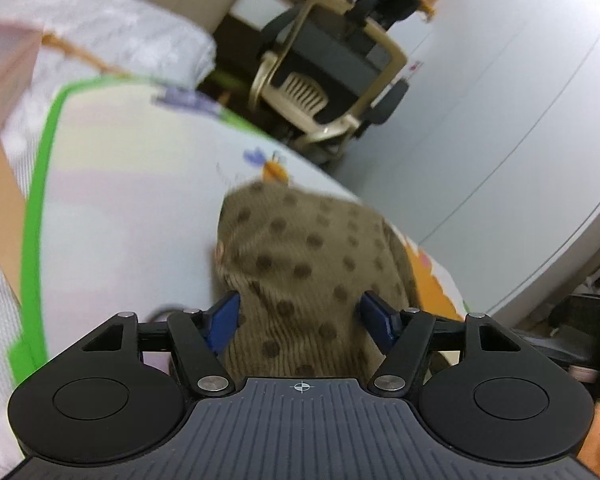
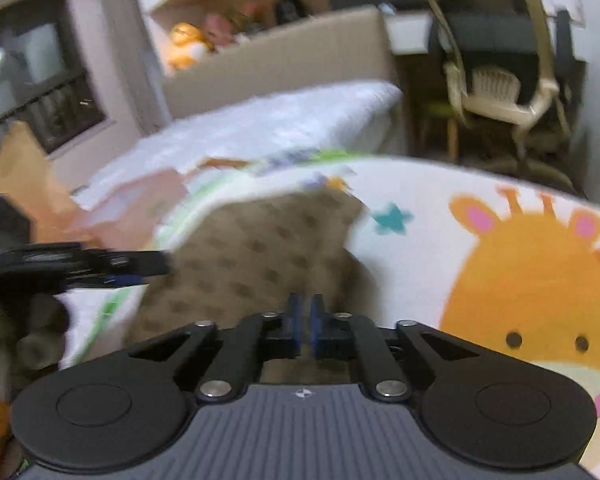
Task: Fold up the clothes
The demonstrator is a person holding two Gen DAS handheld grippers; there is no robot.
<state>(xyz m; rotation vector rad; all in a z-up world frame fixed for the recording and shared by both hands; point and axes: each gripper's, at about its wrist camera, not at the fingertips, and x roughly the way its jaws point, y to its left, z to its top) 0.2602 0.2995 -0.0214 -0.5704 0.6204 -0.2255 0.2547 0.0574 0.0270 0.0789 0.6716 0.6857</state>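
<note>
Left wrist: dotted garment (image 1: 296,264) between fingers (image 1: 224,320).

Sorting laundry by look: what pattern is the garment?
The garment is brown with darker polka dots, clearest in the left wrist view.

One brown spotted garment (image 1: 300,256) is lying on one cartoon play mat (image 1: 132,184). Two grippers are showing, left (image 1: 300,312) and right (image 2: 305,320). One beige chair (image 1: 324,80) is standing behind.

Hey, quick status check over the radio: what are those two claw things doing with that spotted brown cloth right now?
Left gripper open, straddling spotted brown garment. Right gripper shut; pinch on cloth unclear. Garment bunched on giraffe-print mat. Nothing in the way.
</note>
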